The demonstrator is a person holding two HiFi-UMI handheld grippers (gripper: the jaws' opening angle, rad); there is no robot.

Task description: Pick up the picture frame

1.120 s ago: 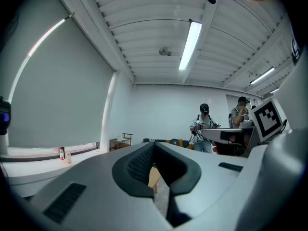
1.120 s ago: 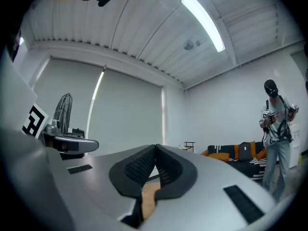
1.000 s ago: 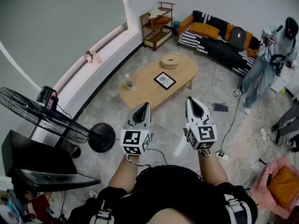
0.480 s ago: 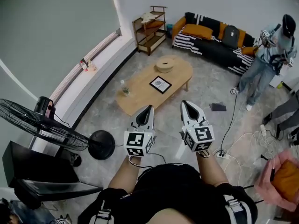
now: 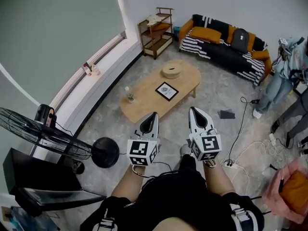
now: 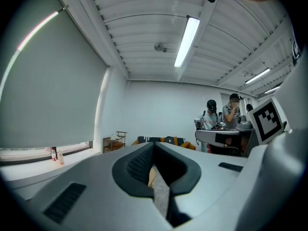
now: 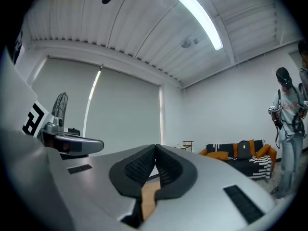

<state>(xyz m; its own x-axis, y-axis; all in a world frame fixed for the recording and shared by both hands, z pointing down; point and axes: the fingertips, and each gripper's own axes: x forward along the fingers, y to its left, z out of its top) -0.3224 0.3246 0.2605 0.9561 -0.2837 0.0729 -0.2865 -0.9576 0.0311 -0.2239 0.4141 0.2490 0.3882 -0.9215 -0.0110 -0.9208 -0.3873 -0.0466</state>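
Both grippers held level, side by side in front of the person, each with empty jaws. Left gripper [image 5: 152, 115]: the ribbed black pads meet at the tip in the left gripper view, nothing between them. Right gripper [image 5: 194, 110]: same, pads closed together with nothing held. Both have smooth grey shells, tapered noses and a marker cube at the rear. The picture frame [image 5: 167, 91] is a thin, flat square with a black border and a pale print. It lies face up near the middle of the oval light-wood coffee table [image 5: 144, 107], well ahead of both grippers and not touched. A round tan lidded container [image 5: 171, 71] sits on the far end of the same tabletop, and a small clear bottle [image 5: 130, 96] stands upright near the left edge. The floor [image 5: 219, 93] is grey and mottled like stone. Behind the table is a dark sofa [image 5: 231, 57] with orange cushions and a striped throw. A black wire-cage pedestal fan [image 5: 43, 134] stands at left.
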